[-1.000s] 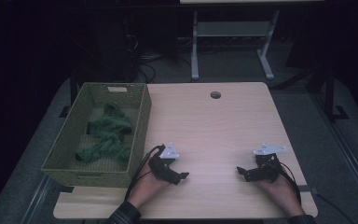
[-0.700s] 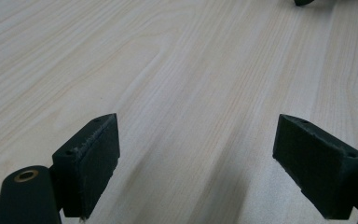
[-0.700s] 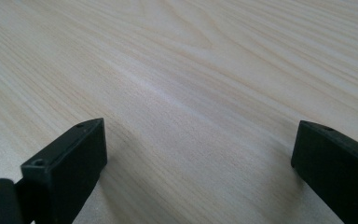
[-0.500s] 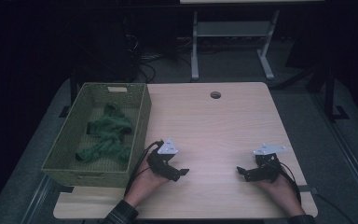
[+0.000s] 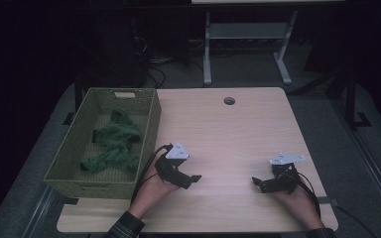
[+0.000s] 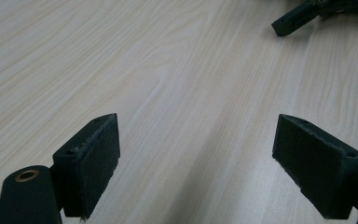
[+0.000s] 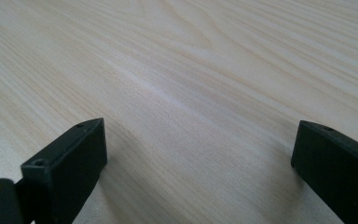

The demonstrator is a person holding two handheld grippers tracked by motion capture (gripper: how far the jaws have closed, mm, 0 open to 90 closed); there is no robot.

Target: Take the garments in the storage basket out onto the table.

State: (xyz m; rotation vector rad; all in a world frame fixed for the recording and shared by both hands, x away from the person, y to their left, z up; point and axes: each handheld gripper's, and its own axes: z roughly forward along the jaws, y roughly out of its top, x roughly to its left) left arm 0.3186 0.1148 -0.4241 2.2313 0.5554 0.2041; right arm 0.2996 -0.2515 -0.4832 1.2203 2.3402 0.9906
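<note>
A green woven basket [image 5: 146,130] stands on the left part of the wooden table [image 5: 228,134], and a crumpled green cloth [image 5: 113,145] lies inside it. My left gripper [image 5: 190,180] is low over the table just right of the basket's near corner and points right. Its jaws stand wide apart over bare wood [image 6: 196,126]. My right gripper [image 5: 258,184] is near the table's front right and points left, also open over bare wood [image 7: 200,128]. A jaw tip of the right gripper [image 6: 292,21] shows far off in the left gripper view.
A round cable hole [image 5: 229,100] sits near the table's far edge. Beyond the table a metal stand [image 5: 243,44] and loose cables [image 5: 163,64] are on the dark floor. Cables trail from both grippers toward the front edge.
My left gripper has shifted slightly away from the table's front edge. The right gripper has stayed put. Both remain open.
</note>
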